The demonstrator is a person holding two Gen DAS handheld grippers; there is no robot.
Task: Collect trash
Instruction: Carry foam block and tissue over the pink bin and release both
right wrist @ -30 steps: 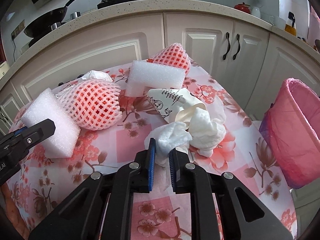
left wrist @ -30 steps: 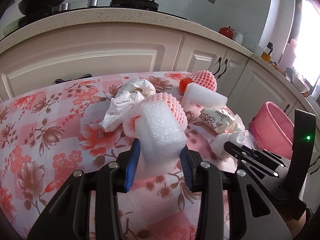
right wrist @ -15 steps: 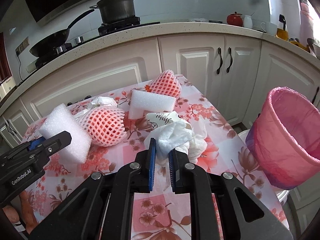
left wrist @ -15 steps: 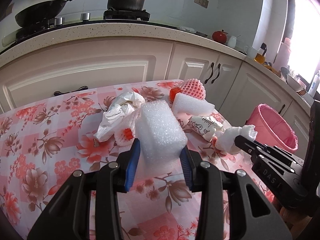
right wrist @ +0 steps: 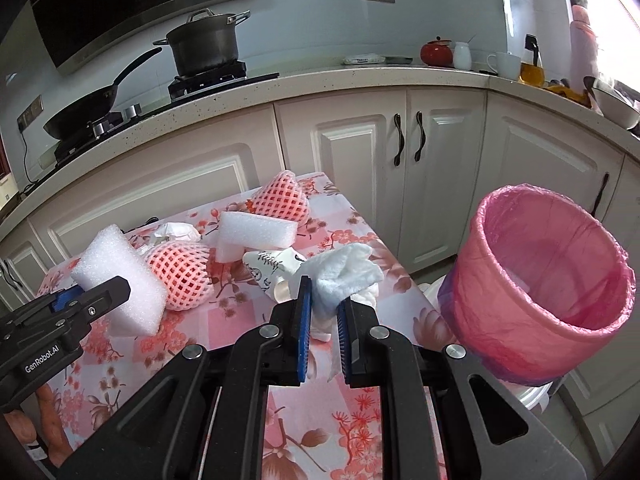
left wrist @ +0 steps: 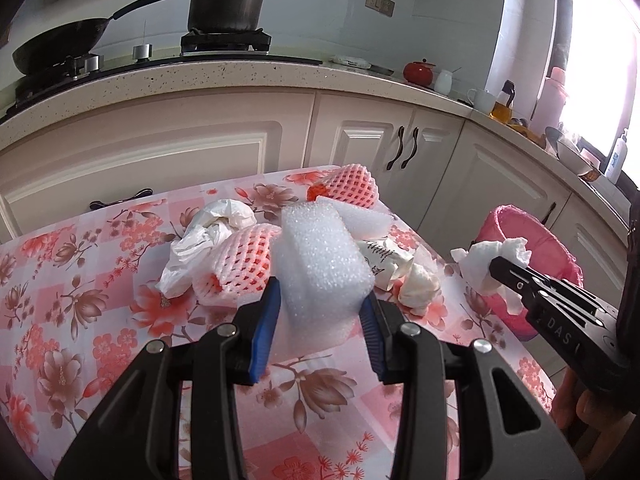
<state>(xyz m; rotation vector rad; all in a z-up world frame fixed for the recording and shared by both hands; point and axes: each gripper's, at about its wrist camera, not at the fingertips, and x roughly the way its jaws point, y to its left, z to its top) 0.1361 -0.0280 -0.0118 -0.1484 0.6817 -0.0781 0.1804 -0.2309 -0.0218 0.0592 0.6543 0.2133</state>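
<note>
- So far, we judge the task barely begun: the surface point(right wrist: 360, 236) with its floral cloth carries most of the trash, and the pink-lined bin point(right wrist: 544, 292) beside its right edge looks close to empty, with only a pale scrap showing low inside.
- We hold one white foam block point(left wrist: 324, 264) in the left hand-held gripper point(left wrist: 320, 320), its blue pads clamped on both sides and the block clear of the cloth.
- We hold a crumpled tissue point(right wrist: 344, 276) in the right hand-held gripper point(right wrist: 323, 316), jaws pinched tight on it, near the bin but not yet over its mouth.
- Left lying on the cloth: two pink foam fruit nets point(right wrist: 182, 274), a second foam block point(right wrist: 256, 232), a white plastic bag point(left wrist: 208, 236), a printed paper wrapper point(right wrist: 272, 264) and another tissue wad point(left wrist: 420, 288).
- Next, as we see it, both held pieces need carrying over the bin and dropping, then several more trips.
</note>
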